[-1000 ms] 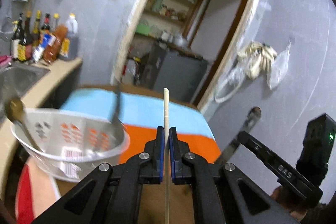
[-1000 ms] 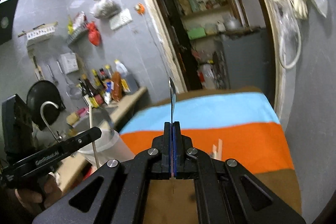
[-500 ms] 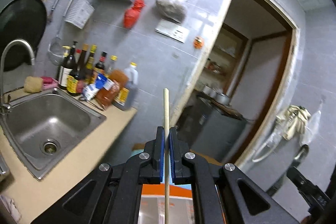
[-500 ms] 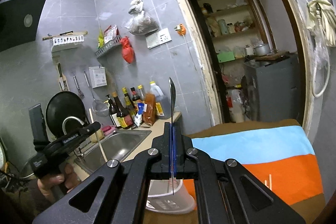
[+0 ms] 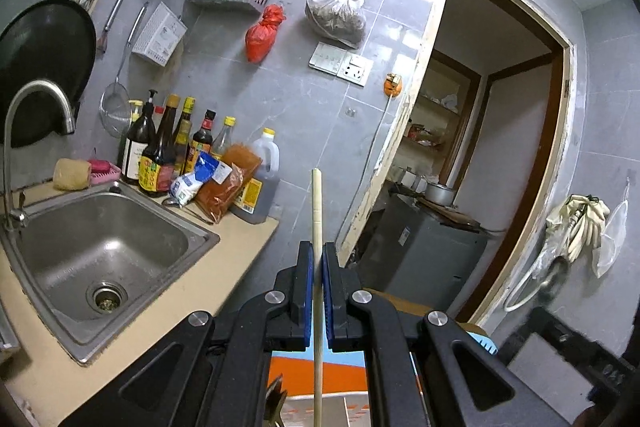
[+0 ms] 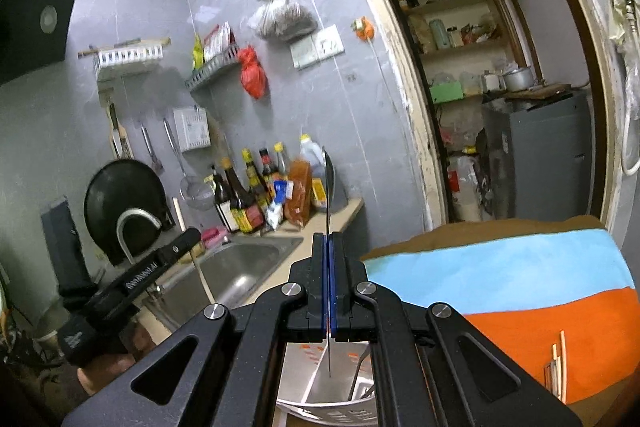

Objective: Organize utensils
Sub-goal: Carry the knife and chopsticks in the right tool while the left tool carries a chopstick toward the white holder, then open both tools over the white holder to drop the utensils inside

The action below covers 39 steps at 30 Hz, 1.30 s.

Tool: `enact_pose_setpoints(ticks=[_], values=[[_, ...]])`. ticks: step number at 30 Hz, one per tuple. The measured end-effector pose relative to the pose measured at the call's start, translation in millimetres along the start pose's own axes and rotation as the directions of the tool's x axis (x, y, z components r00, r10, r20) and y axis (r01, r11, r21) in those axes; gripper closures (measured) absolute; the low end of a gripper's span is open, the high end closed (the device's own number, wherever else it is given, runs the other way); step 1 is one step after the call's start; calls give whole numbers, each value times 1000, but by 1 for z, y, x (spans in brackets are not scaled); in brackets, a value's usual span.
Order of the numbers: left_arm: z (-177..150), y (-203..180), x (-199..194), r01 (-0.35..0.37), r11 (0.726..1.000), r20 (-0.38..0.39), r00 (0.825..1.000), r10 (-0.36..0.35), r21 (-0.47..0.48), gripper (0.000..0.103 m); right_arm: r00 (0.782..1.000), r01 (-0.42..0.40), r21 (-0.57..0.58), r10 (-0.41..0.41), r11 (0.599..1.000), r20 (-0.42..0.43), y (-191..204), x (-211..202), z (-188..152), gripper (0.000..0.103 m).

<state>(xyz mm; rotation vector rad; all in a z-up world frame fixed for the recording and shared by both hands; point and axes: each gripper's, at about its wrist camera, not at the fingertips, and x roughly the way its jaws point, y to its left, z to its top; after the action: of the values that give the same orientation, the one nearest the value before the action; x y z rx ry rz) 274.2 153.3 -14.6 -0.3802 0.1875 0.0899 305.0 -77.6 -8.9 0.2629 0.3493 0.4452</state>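
2 grippers swung from striped cloth [image 6: 520, 279] toward sink [image 5: 100, 247], left gripper [image 5: 316, 259] still clamping chopstick [image 5: 317, 203], right gripper [image 6: 329, 247] spoon [image 6: 329, 183].

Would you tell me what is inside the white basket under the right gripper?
The basket shows a white divider and dark metal utensil handles. The right gripper covers most of the inside, so the rest cannot be seen.

A pale wooden chopstick [image 5: 316, 211] stood upright between the left gripper's [image 5: 316, 259] pads, a steel spoon [image 6: 329, 183] edge-on in the right gripper [image 6: 329, 247].
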Motion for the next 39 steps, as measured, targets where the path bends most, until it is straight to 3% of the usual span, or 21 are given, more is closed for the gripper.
enact_pose_setpoints(ticks=[11, 21, 31, 34, 39], values=[[-19, 0, 6, 13, 1000, -20, 1000, -12, 26, 98, 994, 26, -43, -30, 999, -104, 3, 24, -28, 102], [-32, 0, 4, 42, 996, -130, 991, -31, 79, 98, 984, 32, -19, -34, 999, -174, -3, 29, -37, 101], [-31, -2, -3, 61, 994, -194, 980, -44, 86, 94, 985, 17, -19, -20, 1000, -170, 1, 21, -35, 99], [-29, -6, -6, 74, 993, -196, 979, -55, 92, 84, 987, 16, -28, -20, 999, -157, 3, 16, -31, 99], [-26, -13, -13, 90, 992, -179, 981, -73, 87, 58, 990, 26, -34, -30, 999, -136, 4, 6, -25, 99]])
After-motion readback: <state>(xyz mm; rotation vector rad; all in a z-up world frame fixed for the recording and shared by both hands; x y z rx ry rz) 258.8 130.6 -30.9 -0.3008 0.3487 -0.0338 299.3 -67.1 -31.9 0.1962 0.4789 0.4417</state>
